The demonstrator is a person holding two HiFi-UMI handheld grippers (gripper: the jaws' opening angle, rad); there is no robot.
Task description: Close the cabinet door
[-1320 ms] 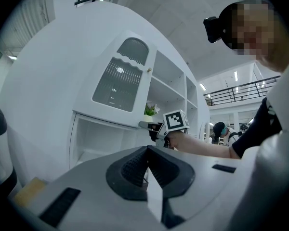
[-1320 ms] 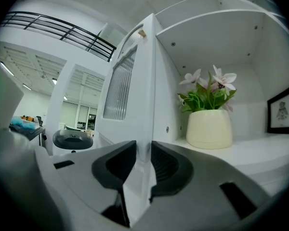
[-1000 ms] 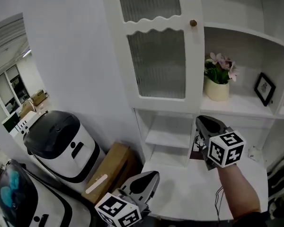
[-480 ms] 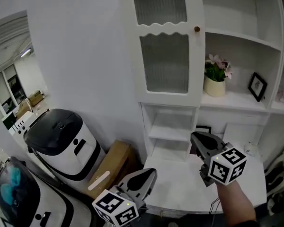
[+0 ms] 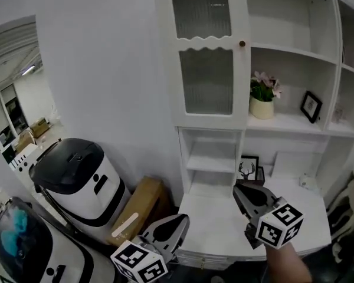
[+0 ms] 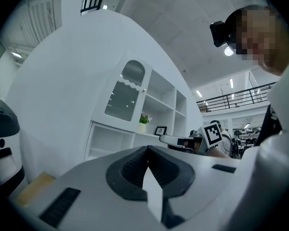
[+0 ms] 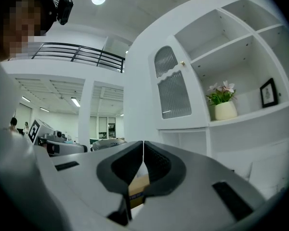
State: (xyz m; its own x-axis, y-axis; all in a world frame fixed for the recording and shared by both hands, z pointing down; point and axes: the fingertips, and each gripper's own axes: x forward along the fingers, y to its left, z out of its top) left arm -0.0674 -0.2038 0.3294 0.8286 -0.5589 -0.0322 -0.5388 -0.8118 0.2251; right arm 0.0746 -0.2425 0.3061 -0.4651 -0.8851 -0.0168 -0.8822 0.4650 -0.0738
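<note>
Cabinet door (image 5: 206, 69): white, arch-topped, ribbed glass panes, small round knob (image 5: 242, 43); flush in its frame, above and ahead of right gripper (image 5: 238, 190), well apart. Right gripper and left gripper (image 5: 183, 219): jaws together, empty. Beyond right gripper: potted flowers (image 5: 263, 96). Beside left gripper: cardboard box (image 5: 135, 211).

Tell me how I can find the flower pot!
Look at the tall white shelf unit against the wall. On the shelf just right of its ribbed-glass cabinet door stands the flower pot. It is cream-coloured with pink flowers, unlike the small black picture frame further right.
</note>
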